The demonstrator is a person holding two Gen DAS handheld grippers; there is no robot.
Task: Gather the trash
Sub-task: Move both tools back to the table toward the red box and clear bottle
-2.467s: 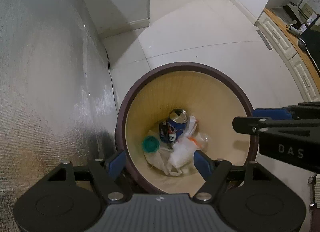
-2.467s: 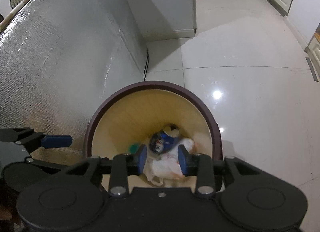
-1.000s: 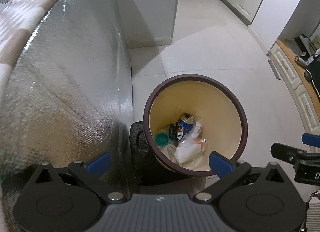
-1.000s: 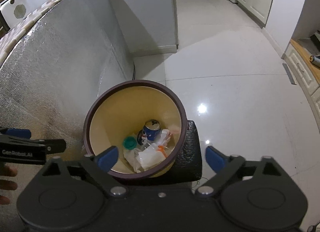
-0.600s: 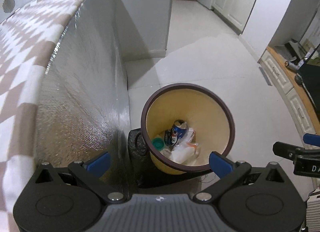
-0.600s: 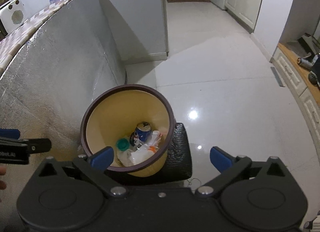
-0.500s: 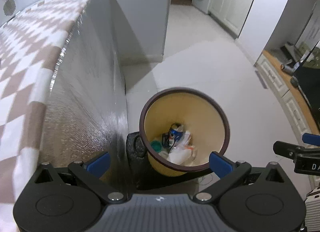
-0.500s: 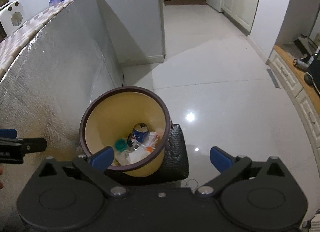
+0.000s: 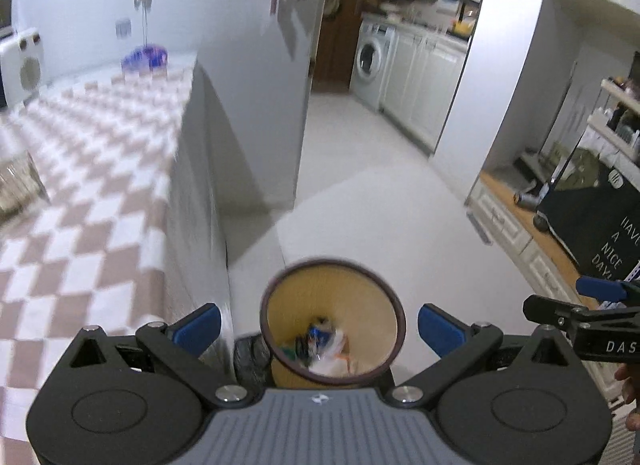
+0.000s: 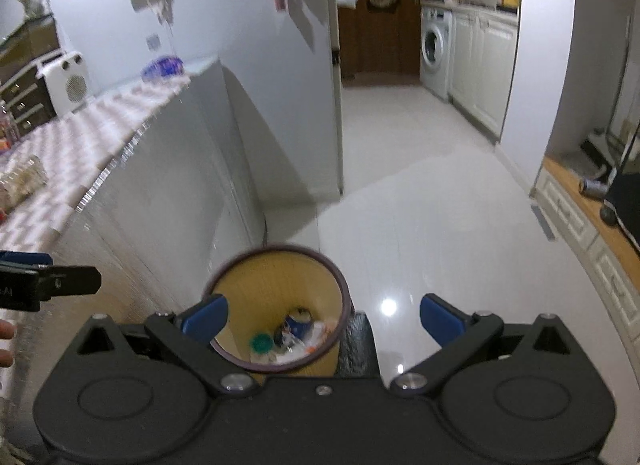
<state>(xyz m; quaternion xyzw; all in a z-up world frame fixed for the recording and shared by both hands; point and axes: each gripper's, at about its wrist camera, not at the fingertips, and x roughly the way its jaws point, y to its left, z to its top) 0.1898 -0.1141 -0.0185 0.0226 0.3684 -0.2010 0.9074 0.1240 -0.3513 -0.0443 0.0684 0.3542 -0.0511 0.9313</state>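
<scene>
A round trash bin (image 9: pixel 384 305) with a dark brown rim and yellow inside stands on the floor beside the table's foil-covered side; it also shows in the right wrist view (image 10: pixel 276 289). Inside lie a blue can (image 10: pixel 295 321), a green lid (image 10: pixel 261 342) and crumpled white plastic (image 9: pixel 328 361). My left gripper (image 9: pixel 320 325) is open and empty, high above the bin. My right gripper (image 10: pixel 322 315) is open and empty, also high above it. Each gripper shows at the edge of the other's view.
A table with a brown-and-white checkered cloth (image 9: pixel 80 201) fills the left, its side clad in silver foil (image 10: pixel 168 233). A black bag (image 10: pixel 358 349) sits against the bin. White floor (image 9: pixel 380 217) runs toward a washing machine (image 9: pixel 370 61). Low cabinets (image 10: pixel 592 241) line the right.
Both grippers have risen and tilted up away from the bin, which now looks smaller and lower in both views. The right gripper opened earlier; both stay open.
</scene>
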